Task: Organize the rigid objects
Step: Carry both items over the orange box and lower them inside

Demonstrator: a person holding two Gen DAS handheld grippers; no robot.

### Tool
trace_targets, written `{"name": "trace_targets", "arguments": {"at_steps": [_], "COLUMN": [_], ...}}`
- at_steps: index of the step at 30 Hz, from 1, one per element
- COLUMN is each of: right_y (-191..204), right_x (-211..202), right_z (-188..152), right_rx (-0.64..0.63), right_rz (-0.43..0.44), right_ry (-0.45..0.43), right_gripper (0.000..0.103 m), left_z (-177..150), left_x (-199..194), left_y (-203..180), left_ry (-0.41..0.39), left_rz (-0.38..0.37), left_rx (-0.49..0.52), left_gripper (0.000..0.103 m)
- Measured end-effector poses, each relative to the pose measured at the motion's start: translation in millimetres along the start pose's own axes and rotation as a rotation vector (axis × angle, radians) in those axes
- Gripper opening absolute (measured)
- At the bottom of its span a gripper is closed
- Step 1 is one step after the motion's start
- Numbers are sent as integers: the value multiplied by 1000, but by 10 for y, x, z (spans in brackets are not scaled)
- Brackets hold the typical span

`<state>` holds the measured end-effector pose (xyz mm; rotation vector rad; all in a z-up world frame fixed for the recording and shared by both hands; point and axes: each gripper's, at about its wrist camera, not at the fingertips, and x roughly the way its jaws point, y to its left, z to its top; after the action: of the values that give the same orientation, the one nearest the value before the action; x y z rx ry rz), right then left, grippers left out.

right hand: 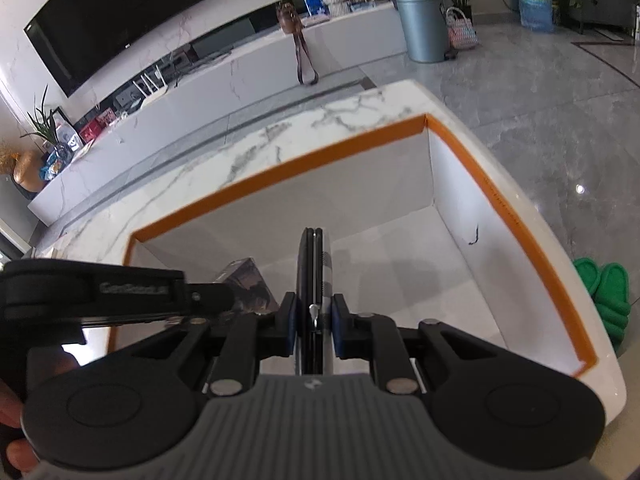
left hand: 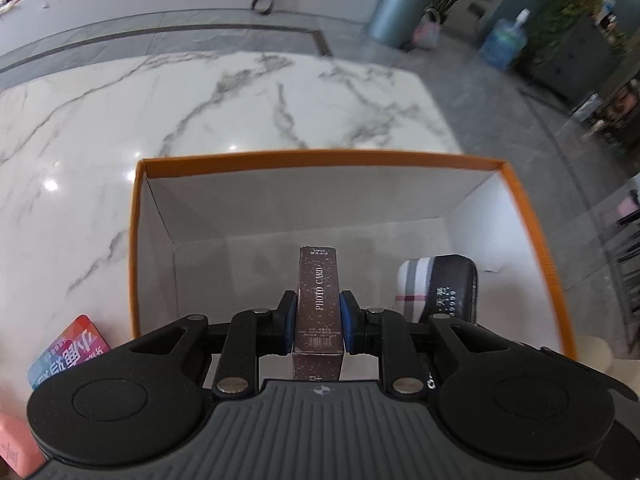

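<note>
Photo-card box [left hand: 319, 300] clamped in left hand-held gripper [left hand: 319, 316], zip pouch [right hand: 314, 280] in right hand-held gripper [right hand: 314, 320]; both over empty orange-rimmed box [left hand: 320, 157], unreleased; cards [left hand: 68, 354] beside left still outside.

Brown card box [left hand: 319, 300] and black zip pouch [right hand: 311, 276] — both above orange-rimmed box [left hand: 320, 157].

Open box [left hand: 536, 224] on the table [left hand: 200, 112], at its right end. Over the box, side by side: card pack [left hand: 319, 300] on the left, clamped in the left gripper [left hand: 319, 316]; zipped case [right hand: 314, 280] on the right, clamped in the right gripper [right hand: 314, 320]. Left of the box, near edge of the table: a card [left hand: 68, 354] and a small box [left hand: 18, 444]. Beyond the table, a long cabinet [right hand: 200, 92]; right of it, a bin [right hand: 424, 20].
</note>
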<state>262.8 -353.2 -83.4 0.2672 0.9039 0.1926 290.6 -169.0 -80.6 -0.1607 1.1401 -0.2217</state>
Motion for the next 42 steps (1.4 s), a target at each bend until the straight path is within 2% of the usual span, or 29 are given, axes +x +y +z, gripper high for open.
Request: {"name": "trace_targets", "arguments": {"at_steps": [3,9,11,14,15,18,22,24,26,28,32,36,42], "right_y": [-27,-51,-63,-87,-91,-99,-101,-103,-105,-72,-46,-34,31], "right_x": [140,335,357,376,388,399,380,367,367,408,439,468,569], "right_z": [6,5,-6,-19,-16,-24,-48,-52,-50,-13,-24,-27,-7], "right_rx": [-3,4,8,14,15,16,15,12,10,8,7,10,28], "right_rz": [2,5,5,1,0,-6,-12,-13,-15,-17,-12,-6,7], "right_ry": [30,66,72,75,76,78,81,81,82,85,95,111,159], "right_gripper": [18,18,18,18,18,18,18,18,18,18,18,19,19], "left_z": [11,58,63,77,73,80,130,114,101,100,92,102,77], "left_x": [116,165,162,187,189,203,239,213,187,165,43,-220,-648], "left_y": [-29,-134,-131,-69,-92,-217,-284,-298,-284,-264,-229,-126,128], "left_ry": [18,-2,-2,8,7,-5,27,10,-14,-15,-35,-83,-187], "left_rz": [33,61,42,-42,-37,9,47,108,154,169,153,80,72], "left_rx": [-1,46,43,-16,-5,68,94,124,147,158,169,145,87], "left_gripper": [25,25,25,25,25,25,27,28,33,35,35,36,44]}}
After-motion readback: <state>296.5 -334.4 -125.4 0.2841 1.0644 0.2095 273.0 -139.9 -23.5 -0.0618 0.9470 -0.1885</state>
